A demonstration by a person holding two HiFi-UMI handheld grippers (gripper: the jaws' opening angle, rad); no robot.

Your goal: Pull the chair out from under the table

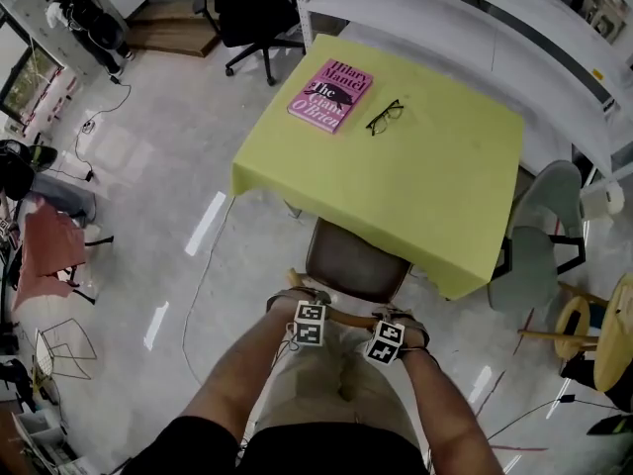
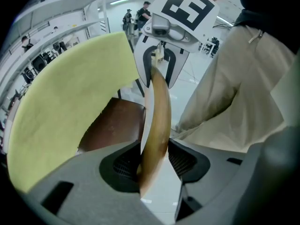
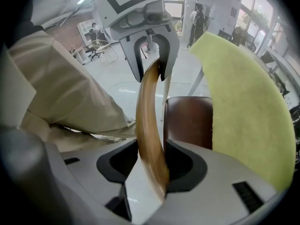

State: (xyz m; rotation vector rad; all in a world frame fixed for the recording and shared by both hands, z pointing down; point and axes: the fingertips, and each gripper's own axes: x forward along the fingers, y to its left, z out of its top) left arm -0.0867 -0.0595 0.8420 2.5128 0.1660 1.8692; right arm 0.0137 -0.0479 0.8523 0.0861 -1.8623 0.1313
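At lower centre, the left hand-held gripper (image 1: 303,308) and right hand-held gripper (image 1: 393,322) each clamp the chair (image 1: 356,260) by its wooden top rail (image 2: 157,121). It looks rigid, smooth and fairly heavy.

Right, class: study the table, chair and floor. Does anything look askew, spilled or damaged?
Nothing stands out: no spill or damage. The book and glasses lie flat on the table. The chair sits partly out only because the left gripper and right gripper clamp its rail.
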